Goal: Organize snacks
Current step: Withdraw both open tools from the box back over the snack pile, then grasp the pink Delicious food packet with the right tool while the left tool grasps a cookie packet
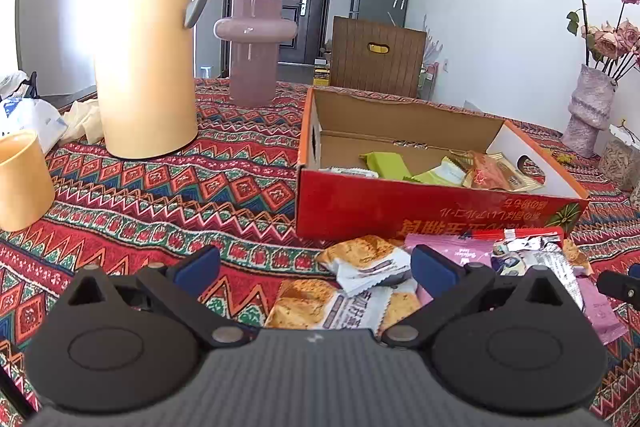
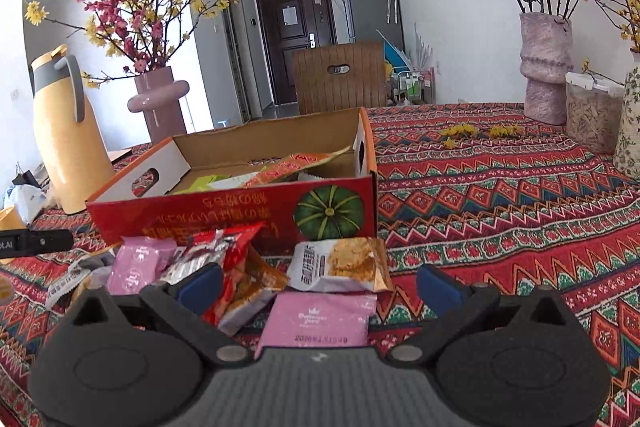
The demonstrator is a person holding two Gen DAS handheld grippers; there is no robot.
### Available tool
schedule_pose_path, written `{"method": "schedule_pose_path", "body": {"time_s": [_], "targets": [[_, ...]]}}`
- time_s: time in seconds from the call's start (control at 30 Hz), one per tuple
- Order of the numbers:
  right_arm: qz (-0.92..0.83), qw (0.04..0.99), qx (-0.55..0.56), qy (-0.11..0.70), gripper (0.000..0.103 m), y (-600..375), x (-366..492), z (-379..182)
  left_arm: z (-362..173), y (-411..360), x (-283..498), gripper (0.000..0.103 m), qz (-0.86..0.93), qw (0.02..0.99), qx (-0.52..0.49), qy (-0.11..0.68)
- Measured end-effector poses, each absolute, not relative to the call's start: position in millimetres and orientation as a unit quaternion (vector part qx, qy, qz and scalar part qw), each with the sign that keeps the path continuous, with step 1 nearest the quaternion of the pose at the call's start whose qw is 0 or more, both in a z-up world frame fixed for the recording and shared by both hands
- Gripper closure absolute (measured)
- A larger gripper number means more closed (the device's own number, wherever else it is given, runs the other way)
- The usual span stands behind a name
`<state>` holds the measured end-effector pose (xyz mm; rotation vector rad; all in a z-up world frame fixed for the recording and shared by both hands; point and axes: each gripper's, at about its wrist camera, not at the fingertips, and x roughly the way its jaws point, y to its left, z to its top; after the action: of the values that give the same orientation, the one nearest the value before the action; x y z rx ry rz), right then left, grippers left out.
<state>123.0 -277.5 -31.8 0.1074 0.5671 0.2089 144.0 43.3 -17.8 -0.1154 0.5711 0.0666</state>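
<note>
A red cardboard box (image 1: 420,211) stands open on the patterned tablecloth and holds several snack packets (image 1: 440,169); it also shows in the right wrist view (image 2: 240,211). Loose snacks lie in front of it: cracker packets (image 1: 360,255) (image 2: 340,265), pink packets (image 1: 460,253) (image 2: 320,321), a red packet (image 2: 236,267). My left gripper (image 1: 316,267) is open and empty above the cracker packets. My right gripper (image 2: 320,285) is open and empty above a pink packet and a cracker packet.
A yellow thermos jug (image 1: 144,47), a yellow cup (image 1: 22,179) and a pink vase (image 1: 254,47) stand left of the box. A textured vase with roses (image 2: 546,63), a clear jar (image 2: 592,111) and another vase (image 2: 630,123) stand at the right. A wooden chair (image 1: 376,55) is behind the table.
</note>
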Motion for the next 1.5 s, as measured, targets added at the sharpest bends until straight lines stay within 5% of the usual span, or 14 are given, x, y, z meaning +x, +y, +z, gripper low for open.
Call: {"method": "schedule_pose_path", "body": {"time_s": [0.27, 0.53, 0.8, 1.5], "targets": [[0.094, 0.944, 0.060, 0.310, 0.028, -273.0, 127.1, -43.8, -31.6, 46.1, 144.3, 0.000, 0.028, 0.960, -0.067, 0.270], [0.087, 0.939, 0.037, 0.330, 0.036, -259.7, 135.2, -54.7, -32.9, 49.1, 143.8, 0.000, 0.020, 0.960, -0.082, 0.268], [0.081, 0.938, -0.017, 0.336, 0.038, -244.6, 136.3, -56.7, -33.3, 49.5, 142.8, 0.000, 0.017, 0.960, -0.085, 0.266], [0.051, 0.961, 0.049, 0.267, 0.042, -273.1, 110.3, -47.1, -33.5, 51.5, 139.6, 0.000, 0.021, 0.961, -0.093, 0.259]]}}
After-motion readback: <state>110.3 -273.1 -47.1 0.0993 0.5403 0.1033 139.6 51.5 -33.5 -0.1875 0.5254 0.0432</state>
